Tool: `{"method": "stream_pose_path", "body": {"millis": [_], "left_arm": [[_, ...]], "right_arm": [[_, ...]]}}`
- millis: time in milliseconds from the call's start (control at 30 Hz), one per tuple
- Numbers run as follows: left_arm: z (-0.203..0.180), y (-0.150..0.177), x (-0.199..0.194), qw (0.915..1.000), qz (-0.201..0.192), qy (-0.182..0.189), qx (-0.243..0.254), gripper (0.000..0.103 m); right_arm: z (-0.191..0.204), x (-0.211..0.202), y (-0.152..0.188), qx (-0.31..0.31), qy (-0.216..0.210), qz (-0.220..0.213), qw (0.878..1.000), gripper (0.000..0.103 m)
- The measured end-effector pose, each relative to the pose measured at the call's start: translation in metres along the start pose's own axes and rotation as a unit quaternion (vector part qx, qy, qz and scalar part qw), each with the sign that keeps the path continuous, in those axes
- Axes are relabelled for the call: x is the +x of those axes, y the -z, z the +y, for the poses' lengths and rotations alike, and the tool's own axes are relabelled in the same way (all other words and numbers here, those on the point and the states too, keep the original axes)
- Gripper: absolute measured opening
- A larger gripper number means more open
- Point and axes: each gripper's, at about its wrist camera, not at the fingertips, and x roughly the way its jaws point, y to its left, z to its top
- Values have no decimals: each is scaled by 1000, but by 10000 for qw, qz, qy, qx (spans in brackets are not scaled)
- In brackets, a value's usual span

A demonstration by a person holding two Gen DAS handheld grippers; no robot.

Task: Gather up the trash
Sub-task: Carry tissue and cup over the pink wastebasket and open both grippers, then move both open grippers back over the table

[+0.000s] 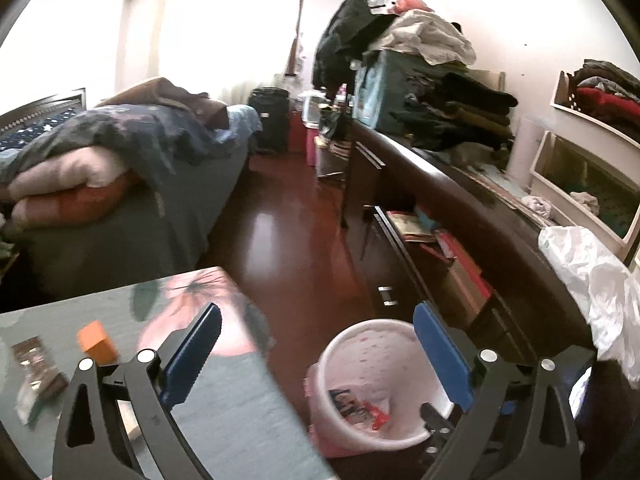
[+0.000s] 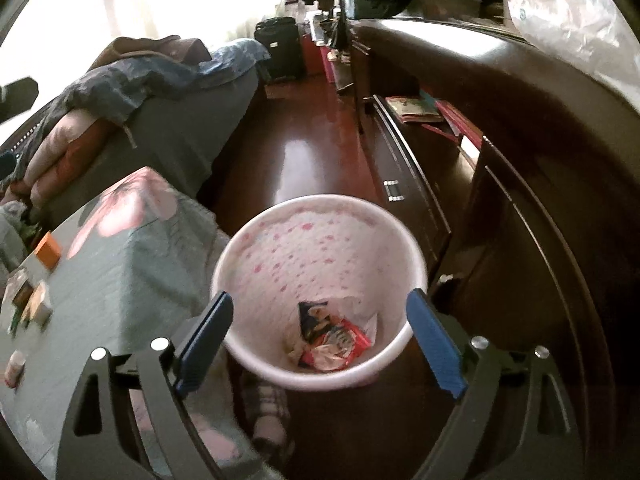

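Observation:
A pink-spotted white waste bin (image 2: 320, 240) stands on the red-brown floor beside a table with a grey flowered cloth (image 2: 120, 272). Inside the bin lie a red wrapper (image 2: 338, 346) and a dark printed packet (image 2: 314, 316). My right gripper (image 2: 320, 332) hangs open right over the bin's mouth, nothing between its blue fingers. My left gripper (image 1: 318, 356) is open too, empty, spanning the table's corner and the bin (image 1: 368, 368). On the cloth (image 1: 240, 400) sit an orange box (image 1: 98, 342) and a brown wrapper (image 1: 38, 368); the box (image 2: 48, 254) also shows in the right wrist view.
A dark low cabinet (image 2: 520, 160) with an open drawer of books runs along the right, with a white plastic bag (image 1: 592, 292) on top. A bed (image 1: 132, 168) with heaped bedding stands at the left. A black suitcase (image 1: 270, 118) stands at the far end.

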Motion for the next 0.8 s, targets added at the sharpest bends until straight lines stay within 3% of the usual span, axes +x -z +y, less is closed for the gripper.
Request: {"method": "stream_pose_path", "body": {"millis": [233, 400, 567, 700, 800], "left_arm": [[46, 21, -41, 9975, 43, -634, -301, 99], [91, 40, -70, 9921, 129, -1090, -604, 99], [154, 63, -102, 9805, 241, -1595, -1124, 99], [211, 85, -118, 9659, 419, -2001, -1588, 99], [240, 96, -119, 9608, 529, -2005, -1840, 99]], "right_arm": [[41, -37, 10, -448, 72, -120, 9989, 95], [72, -60, 19, -751, -132, -201, 9969, 99], [109, -72, 29, -991, -443, -164, 9940, 99], [142, -74, 37, -1225, -686, -85, 9901, 99], [169, -72, 45, -1397, -834, -15, 9867, 99]]}}
